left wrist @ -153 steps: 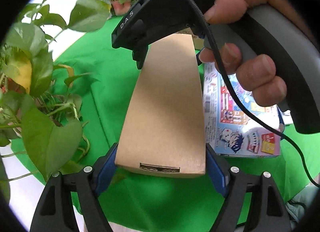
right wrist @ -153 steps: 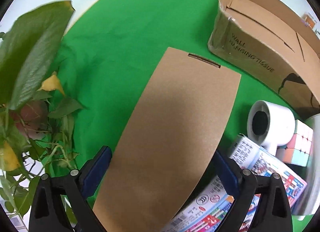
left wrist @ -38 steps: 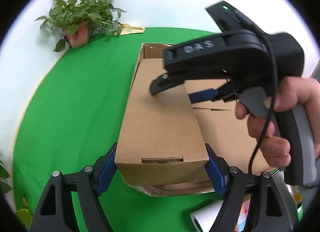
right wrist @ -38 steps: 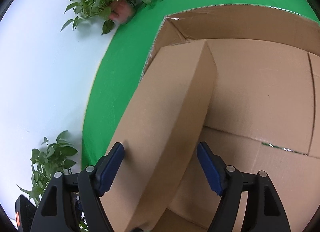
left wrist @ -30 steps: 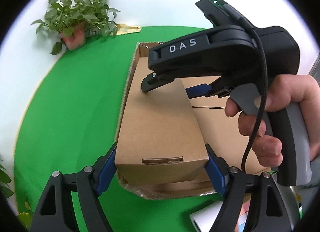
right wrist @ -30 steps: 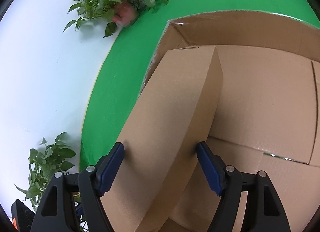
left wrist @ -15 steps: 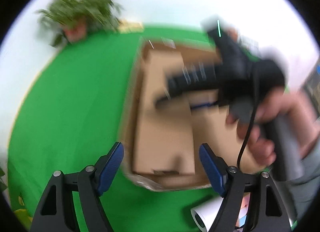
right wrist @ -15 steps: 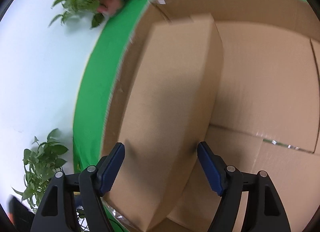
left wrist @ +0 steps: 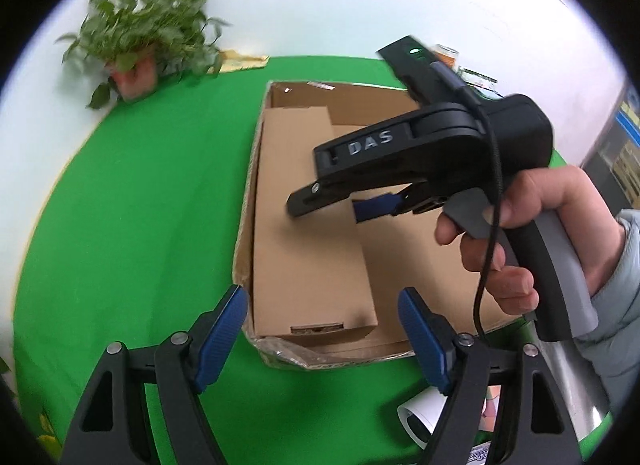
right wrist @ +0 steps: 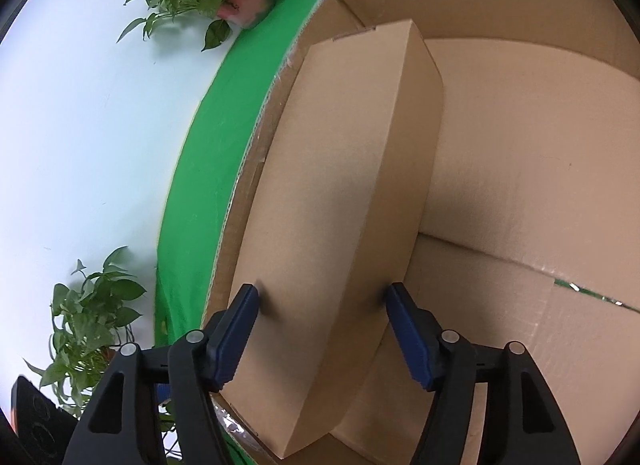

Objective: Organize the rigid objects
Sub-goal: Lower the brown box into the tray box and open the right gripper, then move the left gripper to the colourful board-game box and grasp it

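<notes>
The long brown carton [left wrist: 308, 225] lies flat inside the open cardboard box [left wrist: 420, 265], pushed against that box's left wall, its slotted end flap facing the near rim. It is plain kraft board, unprinted, with sharp edges and 1 narrow tab slot in the near end.

The right gripper [right wrist: 320, 329] angles steeply down over the carton's near half. In its own view the 2 blue pads [right wrist: 236, 337] straddle the carton's top, the jaws closing, with the carton between them; whether the pads press on the board I cannot tell. From the left wrist view a hand [left wrist: 520, 233] grips the grey handle, forefinger on the trigger, a pale sleeve [left wrist: 616, 305] at the wrist.

The left gripper [left wrist: 322, 329] hangs released, tilted down, just in front of the box's near wall. Its blue pads [left wrist: 220, 333] stand wide apart and clear of the cardboard, the carton's end seen between and beyond them.

The box rests on a green cloth [left wrist: 140, 205]. A potted plant [left wrist: 140, 49] stands at the cloth's far left edge, and a white roll [left wrist: 420, 413] lies near the box's near right corner.
</notes>
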`<state>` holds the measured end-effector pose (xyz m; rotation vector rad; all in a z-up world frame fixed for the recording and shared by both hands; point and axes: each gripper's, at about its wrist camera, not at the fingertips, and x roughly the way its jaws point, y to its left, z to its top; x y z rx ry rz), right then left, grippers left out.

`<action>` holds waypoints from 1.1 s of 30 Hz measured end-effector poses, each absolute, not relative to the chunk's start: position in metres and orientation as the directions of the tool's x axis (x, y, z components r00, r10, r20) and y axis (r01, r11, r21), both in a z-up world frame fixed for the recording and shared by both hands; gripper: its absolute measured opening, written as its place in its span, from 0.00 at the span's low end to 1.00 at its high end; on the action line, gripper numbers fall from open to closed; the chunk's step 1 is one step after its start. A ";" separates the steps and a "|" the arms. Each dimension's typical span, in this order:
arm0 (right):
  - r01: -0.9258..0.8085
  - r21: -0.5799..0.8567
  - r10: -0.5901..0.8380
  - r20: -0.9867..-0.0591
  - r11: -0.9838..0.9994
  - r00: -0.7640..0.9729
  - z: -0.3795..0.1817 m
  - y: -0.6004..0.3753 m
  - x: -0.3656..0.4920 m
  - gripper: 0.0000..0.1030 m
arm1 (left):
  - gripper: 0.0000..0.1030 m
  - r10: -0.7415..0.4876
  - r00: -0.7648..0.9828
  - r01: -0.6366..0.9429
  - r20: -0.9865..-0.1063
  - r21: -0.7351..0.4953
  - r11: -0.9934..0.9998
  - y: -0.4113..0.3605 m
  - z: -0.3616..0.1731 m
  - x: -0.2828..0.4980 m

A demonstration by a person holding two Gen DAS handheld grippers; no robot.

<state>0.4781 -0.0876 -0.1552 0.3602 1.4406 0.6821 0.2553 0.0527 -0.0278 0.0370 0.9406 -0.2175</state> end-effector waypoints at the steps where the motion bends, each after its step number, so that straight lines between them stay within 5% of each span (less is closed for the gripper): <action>1: -0.198 0.614 0.623 -0.782 0.764 -0.022 -0.155 -0.088 0.476 0.64 | 0.75 -0.169 0.574 0.201 -0.801 -0.061 0.978 0.051 -0.026 0.255; 7: -0.216 0.508 0.543 -0.826 0.834 0.150 -0.103 -0.139 0.432 0.82 | 0.75 -0.156 0.555 0.151 -0.817 -0.085 0.985 0.063 -0.037 0.269; 11: -0.194 0.267 0.319 -0.890 0.944 0.327 -0.075 -0.212 0.375 0.82 | 0.73 -0.158 0.549 0.186 -0.821 -0.064 0.980 0.055 -0.042 0.264; 12: -0.168 0.205 0.252 -0.907 0.964 0.338 -0.078 -0.231 0.362 0.80 | 0.65 -0.172 0.538 0.193 -0.825 -0.078 0.978 0.054 -0.043 0.263; 13: -0.154 0.174 0.216 -0.920 0.973 0.327 -0.084 -0.242 0.355 0.69 | 0.40 -0.212 0.489 0.201 -0.846 -0.127 0.971 0.054 -0.049 0.263; 16: -0.113 0.128 0.152 -0.959 0.985 0.239 -0.112 -0.275 0.331 0.41 | 0.41 -0.166 0.501 0.198 -0.850 -0.074 0.977 0.045 -0.049 0.252; 19: -0.096 0.135 0.154 -0.959 0.986 0.239 -0.122 -0.293 0.314 0.36 | 0.30 -0.211 0.457 0.194 -0.864 -0.135 0.972 0.042 -0.054 0.245; 26: -0.117 0.099 0.126 -0.958 0.988 0.256 -0.116 -0.299 0.296 0.34 | 0.30 -0.202 0.436 0.151 -0.877 -0.150 0.977 0.039 -0.055 0.223; 29: -0.108 0.098 0.125 -0.950 0.989 0.287 -0.101 -0.298 0.283 0.46 | 0.30 -0.192 0.461 0.149 -0.866 -0.138 0.979 0.039 -0.049 0.211; 31: -0.147 0.158 0.203 -0.901 0.976 0.383 -0.067 -0.295 0.259 0.86 | 0.33 -0.159 0.516 0.143 -0.842 -0.099 0.985 0.041 -0.036 0.196; 33: -0.198 0.181 0.257 -0.836 0.963 0.484 -0.033 -0.291 0.229 1.00 | 0.47 -0.147 0.586 0.153 -0.797 -0.069 0.986 0.042 -0.018 0.173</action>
